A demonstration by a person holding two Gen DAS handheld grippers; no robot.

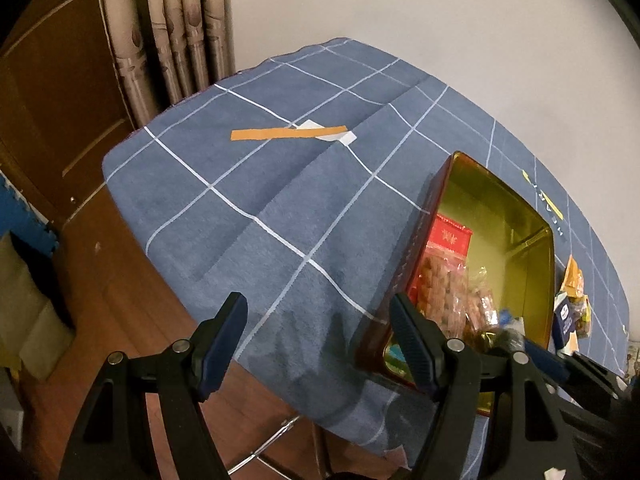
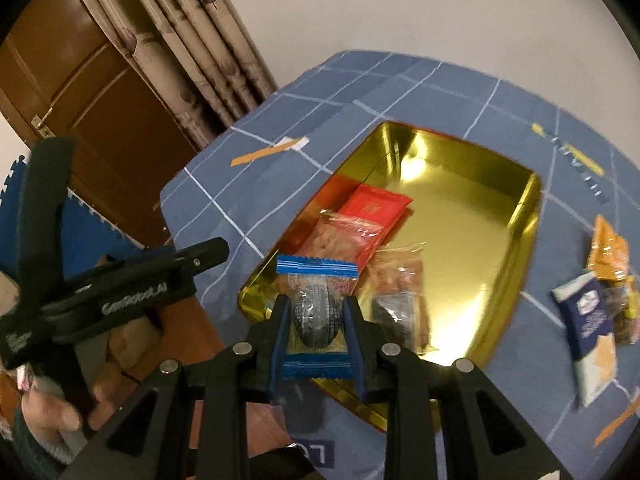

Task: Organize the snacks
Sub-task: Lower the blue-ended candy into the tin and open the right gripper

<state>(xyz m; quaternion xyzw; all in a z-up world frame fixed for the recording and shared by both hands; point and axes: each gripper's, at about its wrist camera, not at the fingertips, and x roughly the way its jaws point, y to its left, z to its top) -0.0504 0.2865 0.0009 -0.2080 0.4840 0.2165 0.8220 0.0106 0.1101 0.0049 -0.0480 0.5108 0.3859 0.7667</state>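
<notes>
Above the near end of the tin (image 2: 516,240), the right gripper (image 2: 317,344) has its jaws pinched on a blue-edged clear packet (image 2: 318,280) with a dark ridged sweet inside. The packet stands upright between the blue pads, its top seal pointing away toward the tin's far end.

The tin is a gold-lined tray with a dark red outer wall, lying on the blue checked cloth (image 2: 256,184) that covers the surface. Inside it, at the near left, lie a red-topped bag (image 2: 360,220) of pale biscuits and a clear packet (image 2: 400,280) just right of it; the far half shows bare gold.

Right of the tin, apart from it, a small heap of snacks (image 2: 596,300) lies on the cloth: a navy and white packet and an orange one; blur hides finer detail.

Meanwhile the left gripper (image 1: 320,344) hangs over the cloth's near left edge, jaws spread with nothing between them, its right jaw in front of the tin's (image 1: 500,208) near left corner. In the right wrist view it (image 2: 132,284) shows at the left, gripped by a hand (image 2: 60,412). An orange tape strip (image 1: 288,134) lies on the far cloth.
</notes>
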